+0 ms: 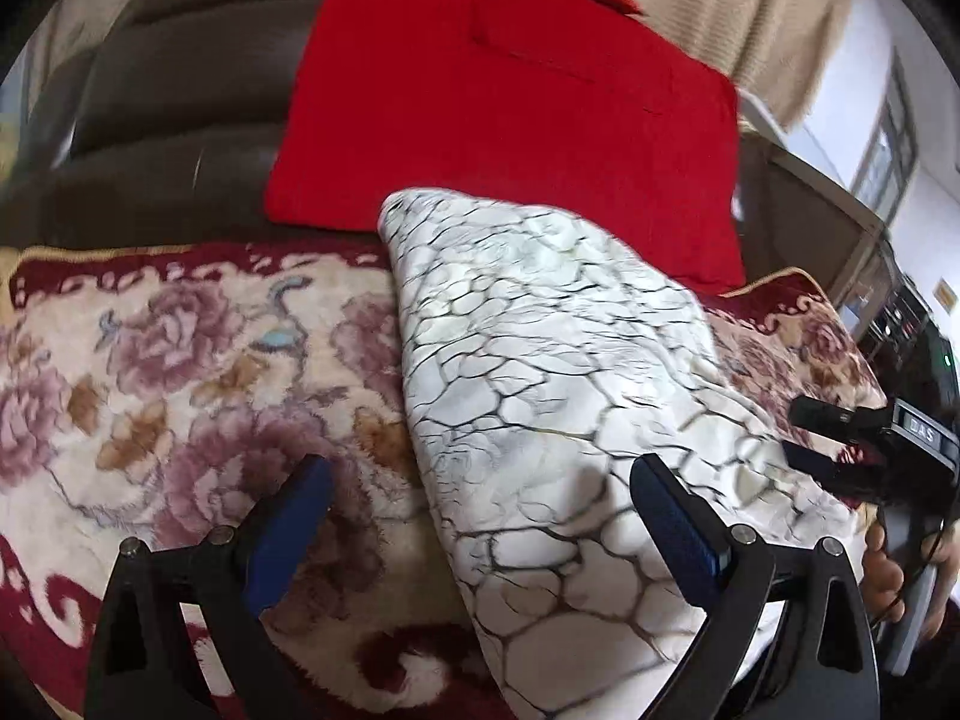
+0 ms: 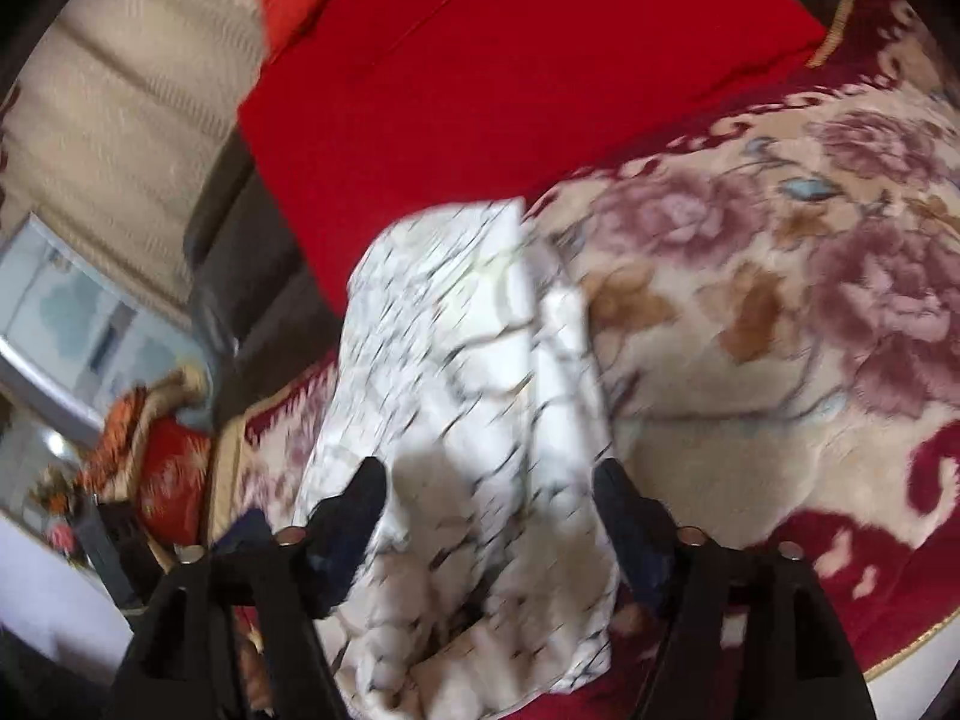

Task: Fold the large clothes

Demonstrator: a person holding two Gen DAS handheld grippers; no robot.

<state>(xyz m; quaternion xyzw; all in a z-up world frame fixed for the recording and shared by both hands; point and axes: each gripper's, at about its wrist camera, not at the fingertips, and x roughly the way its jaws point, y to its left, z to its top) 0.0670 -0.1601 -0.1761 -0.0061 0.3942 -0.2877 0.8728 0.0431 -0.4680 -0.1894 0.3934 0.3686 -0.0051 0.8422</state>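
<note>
A white garment (image 1: 552, 360) with a dark crackle print lies folded into a long strip on a floral blanket (image 1: 180, 360). My left gripper (image 1: 480, 480) is open just above its near left edge, holding nothing. My right gripper (image 1: 840, 444) shows at the right of the left wrist view, beside the garment's right edge. In the blurred right wrist view the garment (image 2: 468, 360) runs between my right gripper's (image 2: 489, 480) spread fingers, which are open around it.
A red cloth (image 1: 510, 108) lies spread behind the garment on a dark brown sofa (image 1: 168, 90). A beige knitted throw (image 2: 120, 90) hangs over the sofa back. A red patterned cushion (image 2: 168, 468) sits past the blanket's edge.
</note>
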